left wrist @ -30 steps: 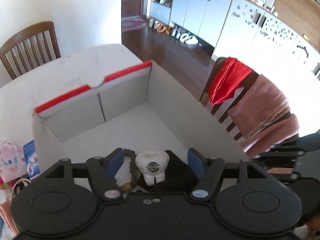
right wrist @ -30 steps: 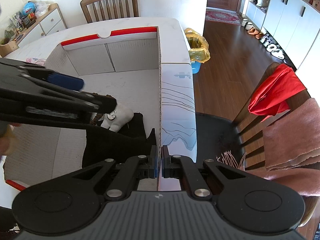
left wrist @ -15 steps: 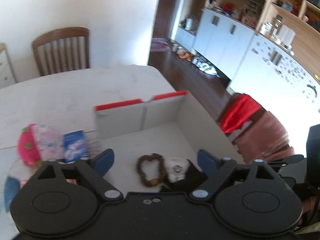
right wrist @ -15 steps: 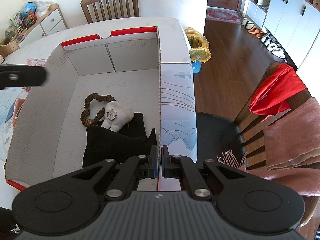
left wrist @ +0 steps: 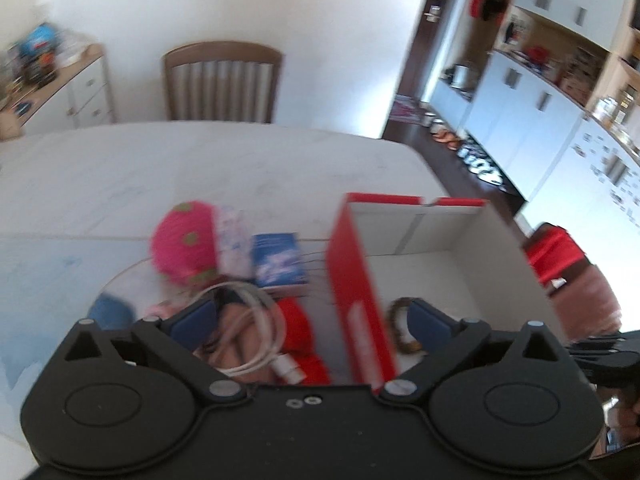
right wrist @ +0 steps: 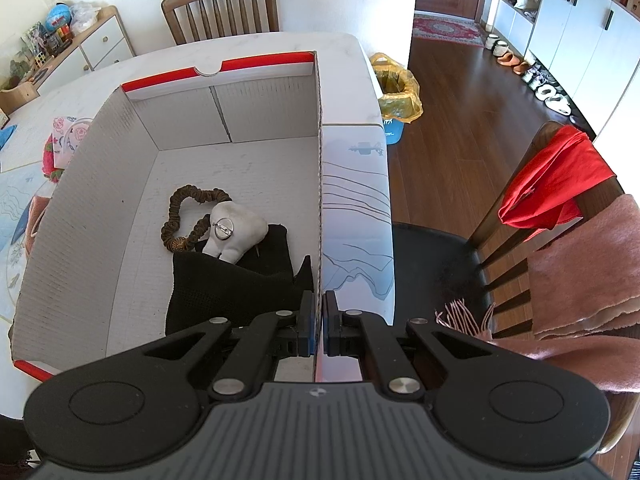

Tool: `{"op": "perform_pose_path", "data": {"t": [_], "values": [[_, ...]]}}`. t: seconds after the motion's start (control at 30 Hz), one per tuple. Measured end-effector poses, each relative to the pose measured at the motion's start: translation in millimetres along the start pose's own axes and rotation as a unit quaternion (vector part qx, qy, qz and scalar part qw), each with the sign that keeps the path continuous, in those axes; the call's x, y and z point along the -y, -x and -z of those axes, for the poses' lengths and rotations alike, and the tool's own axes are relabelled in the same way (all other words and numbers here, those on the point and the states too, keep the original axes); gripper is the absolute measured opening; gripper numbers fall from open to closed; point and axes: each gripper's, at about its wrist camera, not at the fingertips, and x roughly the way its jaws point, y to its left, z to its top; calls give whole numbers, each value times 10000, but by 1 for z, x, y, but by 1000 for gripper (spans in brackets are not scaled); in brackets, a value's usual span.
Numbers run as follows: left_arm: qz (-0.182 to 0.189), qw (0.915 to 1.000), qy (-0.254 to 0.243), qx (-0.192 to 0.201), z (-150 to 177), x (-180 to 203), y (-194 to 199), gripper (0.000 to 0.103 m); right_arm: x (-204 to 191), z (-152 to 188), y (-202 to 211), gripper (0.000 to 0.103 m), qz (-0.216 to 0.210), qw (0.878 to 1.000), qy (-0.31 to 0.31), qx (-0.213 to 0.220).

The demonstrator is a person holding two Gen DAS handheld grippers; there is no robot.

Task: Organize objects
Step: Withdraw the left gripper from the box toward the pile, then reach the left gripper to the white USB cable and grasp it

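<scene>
- Left claw (left wrist: pixel 308 316) stands spread as wide as it goes; its jaws have just been opening and nothing sits between the pads. I see its two blue pads straddling the box's red left wall, one over the pile, one over the box floor.
- Right claw (right wrist: pixel 319 320) is pressed together on the box's right wall, pinching the cardboard edge at 6 o'clock of the box.
- One box (right wrist: pixel 96 184), white inside with red rim, lies open on the table (left wrist: pixel 200 160).
- Inside it I count three things: one brown bead loop (right wrist: pixel 180 216) near the middle, one white tooth plush (right wrist: pixel 236 232) touching the loop at its 3 o'clock, and one black cloth (right wrist: pixel 240 292) at 6 o'clock, partly under the plush.
- Outside, at 9 o'clock of the box, a loose pile; the left view is blurred, so my count is rough: one pink strawberry plush (left wrist: pixel 184 244), one blue booklet (left wrist: pixel 278 258) just beside the box wall, one white cable (left wrist: pixel 256 332) coiled over something red (left wrist: pixel 298 328), one blue thing (left wrist: pixel 110 312) at the pile's 8 o'clock.
- Two chairs: one (right wrist: pixel 220 6) at 12 o'clock beyond the table, one (right wrist: pixel 520 216) at 3 o'clock, hung with one red cloth (right wrist: pixel 556 180) and one pink cloth (right wrist: pixel 584 268).
</scene>
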Motion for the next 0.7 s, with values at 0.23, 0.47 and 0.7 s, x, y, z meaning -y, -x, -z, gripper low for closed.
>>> {"op": "perform_pose_path", "data": {"t": [0.23,0.47,0.7], "values": [[-334,9978,534,-196,11,-41,-16,101,0,0,0,3,0,10000,0,-2],[-647,9951,700,-267,28,-60,-36,100,0,0,0,3,-1,10000,0,-2],[-706,9954,573,-292,32,-58,-53,90,0,0,0,3,0,10000,-2,-8]]}}
